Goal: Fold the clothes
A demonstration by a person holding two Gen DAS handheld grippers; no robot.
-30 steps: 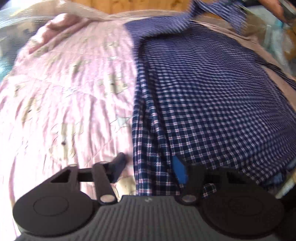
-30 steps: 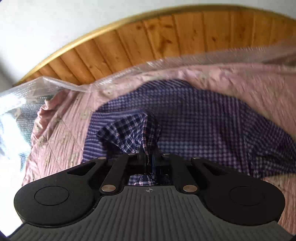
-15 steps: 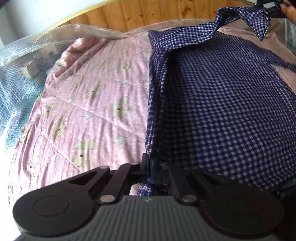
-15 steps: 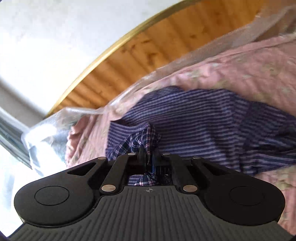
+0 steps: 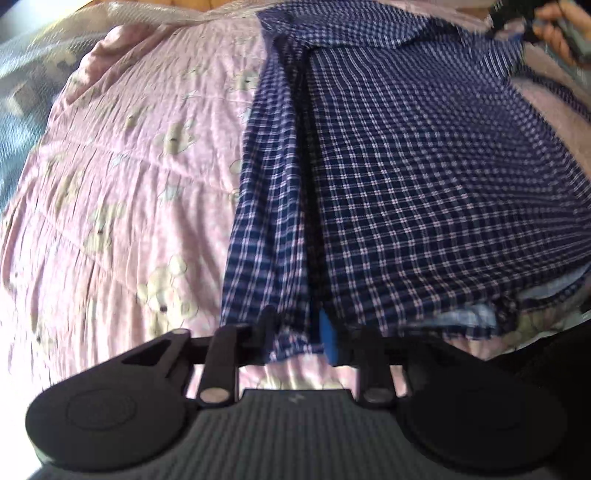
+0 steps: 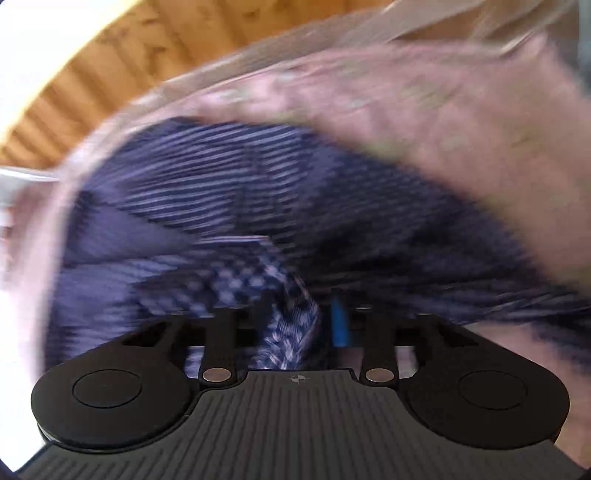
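Observation:
A navy checked shirt (image 5: 406,184) lies spread on a pink quilt (image 5: 129,166), its left edge folded inward in a long pleat. My left gripper (image 5: 297,332) hovers at the shirt's near hem. Its jaws are opening, and a flap of hem hangs loosely between them. In the blurred right wrist view the shirt (image 6: 295,206) fills the middle. My right gripper (image 6: 303,317) is low over it with jaws opening. A bunched shirt corner (image 6: 288,325) sits between the jaws against the left finger, clear of the blue pad.
The pink quilt (image 6: 461,129) with bear prints covers the bed. A wooden headboard (image 6: 166,48) rises behind it, with clear plastic sheeting (image 5: 37,66) along the far and left sides. A person's hand (image 5: 554,29) shows at the top right of the left wrist view.
Both grippers were shut on shirt fabric half a second ago and now stand apart. The right gripper has dropped toward the bed, and the lifted shirt corner has come down with it.

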